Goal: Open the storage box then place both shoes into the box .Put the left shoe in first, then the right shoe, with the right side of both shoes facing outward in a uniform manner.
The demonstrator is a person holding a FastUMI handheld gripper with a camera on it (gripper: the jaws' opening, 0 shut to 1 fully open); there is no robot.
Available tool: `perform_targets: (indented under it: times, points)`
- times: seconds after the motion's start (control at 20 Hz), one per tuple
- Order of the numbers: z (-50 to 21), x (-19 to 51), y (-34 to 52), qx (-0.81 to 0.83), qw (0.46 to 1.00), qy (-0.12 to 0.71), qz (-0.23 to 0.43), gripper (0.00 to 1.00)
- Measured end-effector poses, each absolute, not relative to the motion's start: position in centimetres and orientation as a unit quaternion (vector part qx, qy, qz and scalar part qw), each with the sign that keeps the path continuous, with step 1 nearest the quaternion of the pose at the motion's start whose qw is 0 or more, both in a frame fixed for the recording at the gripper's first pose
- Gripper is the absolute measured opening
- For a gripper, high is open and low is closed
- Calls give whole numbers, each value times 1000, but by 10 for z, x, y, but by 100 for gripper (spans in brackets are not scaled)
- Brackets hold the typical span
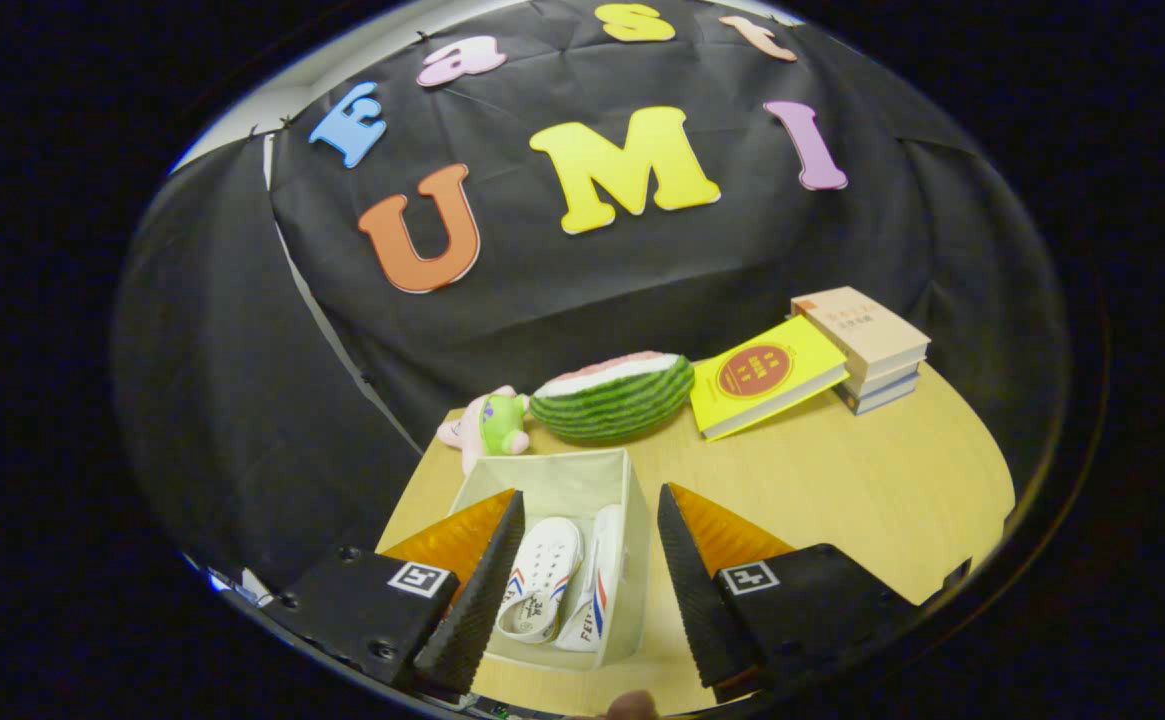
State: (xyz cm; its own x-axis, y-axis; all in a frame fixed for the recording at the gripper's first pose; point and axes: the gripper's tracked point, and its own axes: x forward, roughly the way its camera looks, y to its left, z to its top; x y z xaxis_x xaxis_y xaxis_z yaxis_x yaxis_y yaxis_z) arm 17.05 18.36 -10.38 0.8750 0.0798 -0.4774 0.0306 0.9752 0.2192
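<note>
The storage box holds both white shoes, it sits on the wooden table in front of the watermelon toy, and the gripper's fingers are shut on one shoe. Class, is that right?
One detail is wrong. In the gripper view the gripper is open, its fingers apart above the storage box and gripping nothing. Both white shoes do lie inside, on the wooden table before the watermelon toy.

Even overhead light falls on the wooden table (842,480), bright and free of glare, while the black cloth wall (642,270) stays dim toward 9 o'clock. Soft, short shadows sit under the watermelon (612,398) and the books (867,345). Fisheye distortion bows the table edge at 3 o'clock. The gripper (587,560), fingers spread apart, is sharp; its orange panels glow.
</note>
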Motion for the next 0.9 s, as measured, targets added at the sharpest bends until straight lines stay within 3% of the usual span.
perform_targets:
  times: [0.25, 0.45, 0.9]
  points:
    - [-36, 146, 158, 46, 993, 113, -2, 100]
    - [-9, 120, 146, 32, 998, 51, -7, 100]
    - [0, 72, 144, 9, 1000, 20, -11, 100]
